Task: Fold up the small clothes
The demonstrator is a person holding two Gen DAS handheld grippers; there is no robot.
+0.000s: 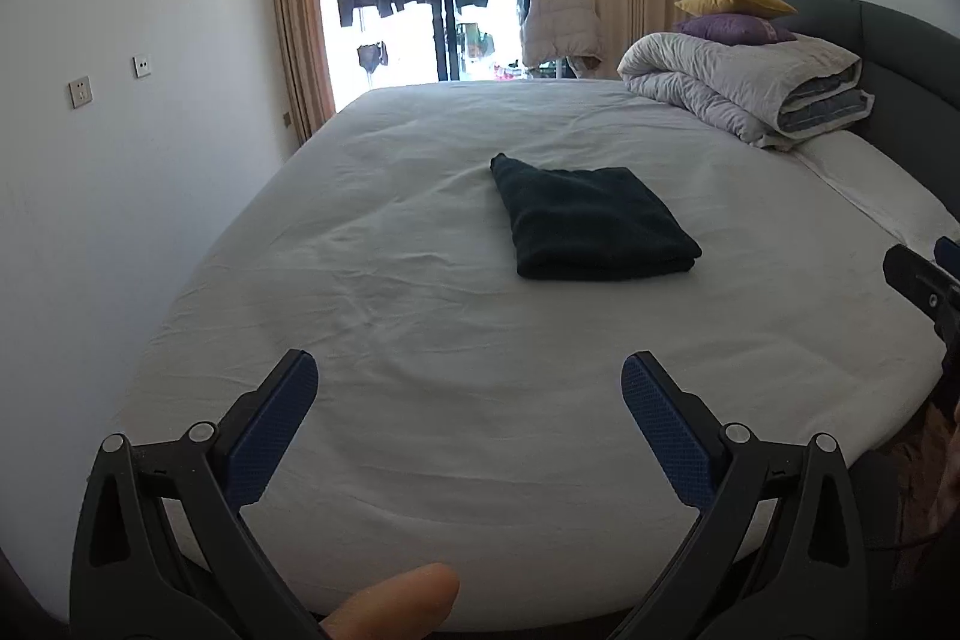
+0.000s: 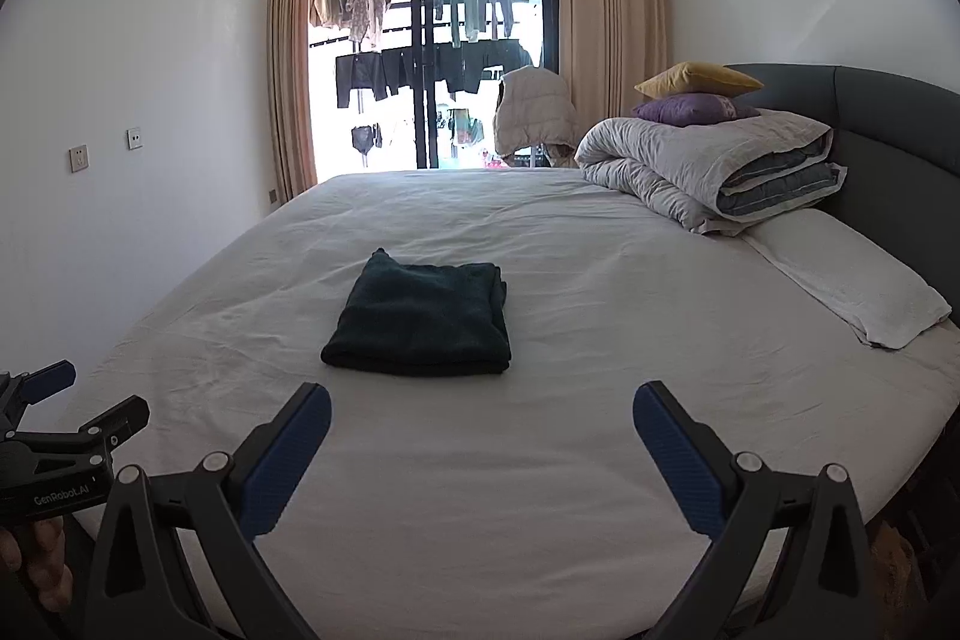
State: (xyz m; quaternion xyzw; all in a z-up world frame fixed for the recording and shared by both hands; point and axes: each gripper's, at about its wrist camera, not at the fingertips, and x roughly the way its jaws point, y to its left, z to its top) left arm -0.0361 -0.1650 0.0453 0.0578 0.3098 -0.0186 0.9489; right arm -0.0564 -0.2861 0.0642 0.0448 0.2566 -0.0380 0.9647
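A dark green garment [image 1: 591, 223] lies folded into a neat rectangle in the middle of the white bed [image 1: 420, 340]; it also shows in the right wrist view [image 2: 420, 313]. My left gripper [image 1: 468, 376] is open and empty, held back above the near part of the bed, well short of the garment. My right gripper [image 2: 480, 403] is open and empty, close in front of the garment's near edge without touching it. The left gripper also shows at the left edge of the right wrist view [image 2: 90, 400].
A rolled grey duvet [image 2: 708, 172] with a purple cushion [image 2: 690, 109] and a yellow cushion [image 2: 699, 79] sits at the far right by the dark headboard [image 2: 888, 142]. A white pillow [image 2: 852, 274] lies beside it. A wall [image 2: 120, 100] runs along the left.
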